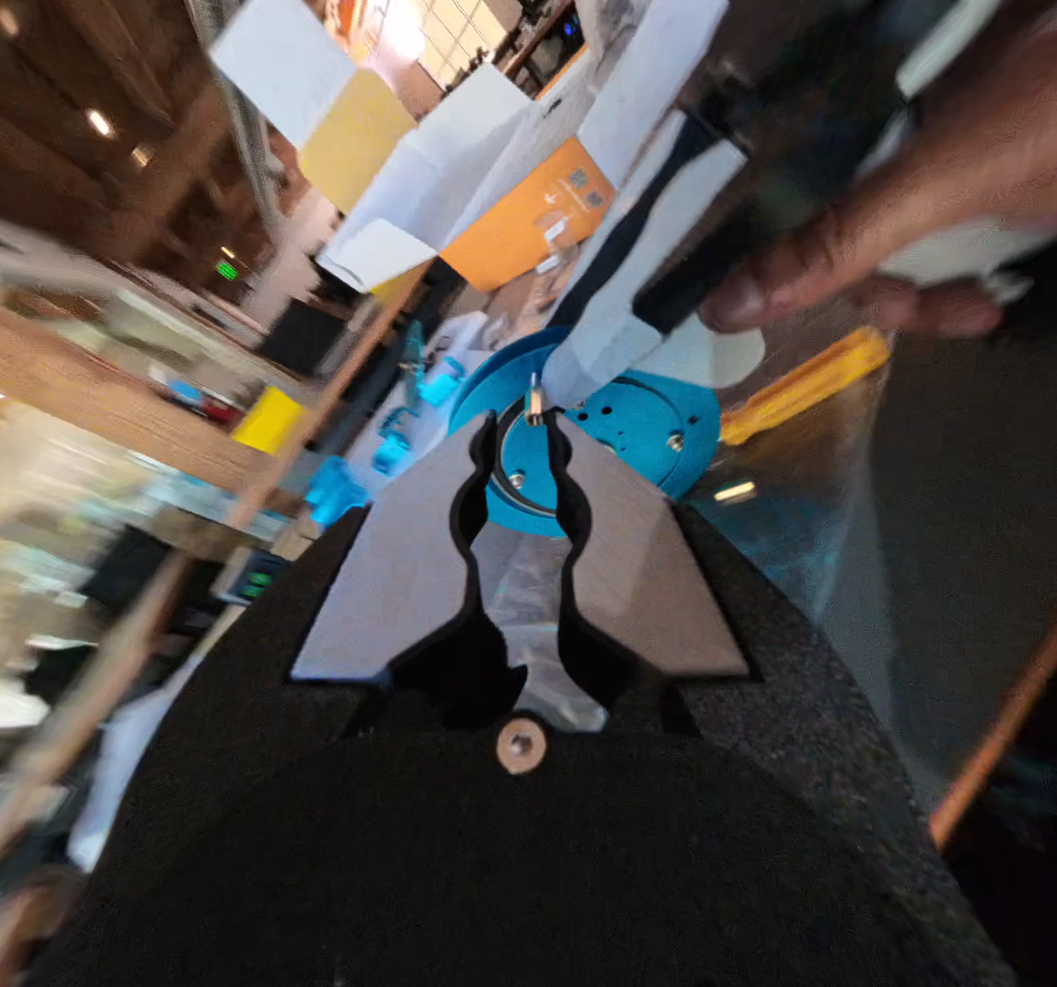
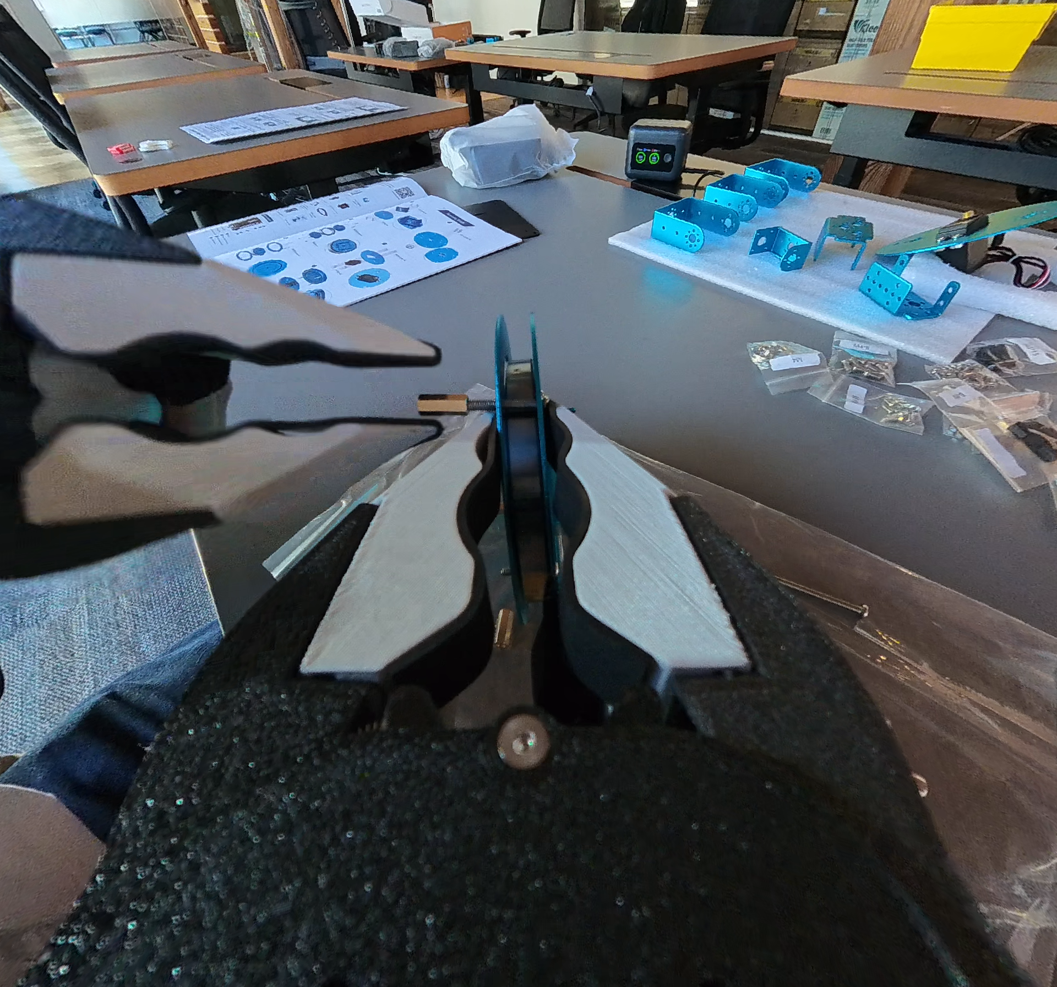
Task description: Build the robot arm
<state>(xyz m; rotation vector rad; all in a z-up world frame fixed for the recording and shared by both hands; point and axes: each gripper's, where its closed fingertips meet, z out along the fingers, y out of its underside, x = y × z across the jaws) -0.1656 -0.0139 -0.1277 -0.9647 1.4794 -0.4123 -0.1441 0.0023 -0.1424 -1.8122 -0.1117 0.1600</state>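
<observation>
Right tool (image 2: 520, 427) grips blue disc assembly (image 2: 517, 445) edge-on (standoff (image 2: 443, 404) pointing left).

The left wrist view is heavily motion-smeared, sharp only near its own fingers (image 1: 640, 553); a blown-out window (image 1: 434, 4) glares at the top. The right wrist view is crisp and evenly bright, probably daylit. The counter (image 2: 658, 365) shows soft sheen, and plastic sheeting (image 2: 944, 673) glints. Both views bend at the edges.
</observation>
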